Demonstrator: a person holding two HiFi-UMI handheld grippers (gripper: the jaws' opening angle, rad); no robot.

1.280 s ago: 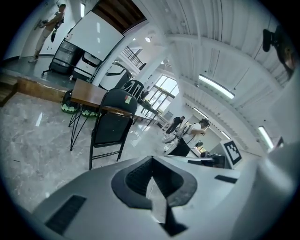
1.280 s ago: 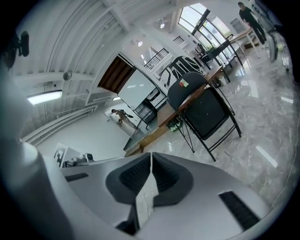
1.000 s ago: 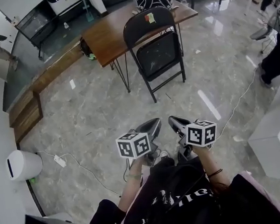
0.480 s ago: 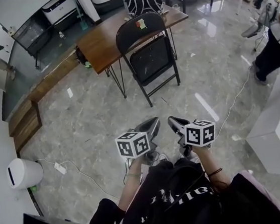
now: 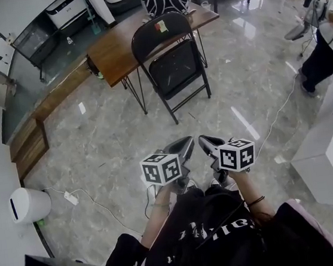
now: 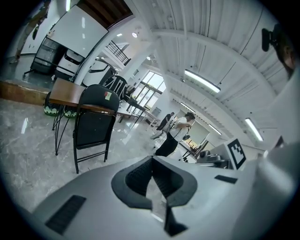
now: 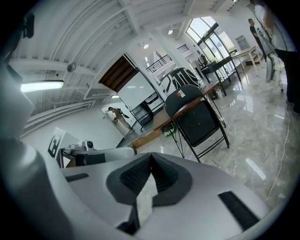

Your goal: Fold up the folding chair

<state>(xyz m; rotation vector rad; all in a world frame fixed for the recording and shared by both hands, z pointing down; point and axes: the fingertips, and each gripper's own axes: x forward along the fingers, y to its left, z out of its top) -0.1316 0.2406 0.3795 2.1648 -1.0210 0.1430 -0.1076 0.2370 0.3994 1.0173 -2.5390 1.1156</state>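
A black folding chair (image 5: 170, 62) stands unfolded on the marble floor, its back against a wooden table (image 5: 114, 48); a small sticker sits on its backrest. The chair (image 6: 96, 124) is at the left of the left gripper view, and the chair (image 7: 199, 119) is right of centre in the right gripper view. My left gripper (image 5: 186, 144) and right gripper (image 5: 204, 143) are side by side low in the head view, well short of the chair. Both are shut with nothing between the jaws.
A white bin (image 5: 28, 205) and a power strip with cable (image 5: 72, 196) lie at the left. White cabinets (image 5: 332, 157) stand at the right. A person (image 5: 322, 50) works at the far right. Wooden steps (image 5: 29, 140) run along the left wall.
The chair and table have slid a little left and down in the head view as I come closer. Both grippers have edged forward together and stay shut.
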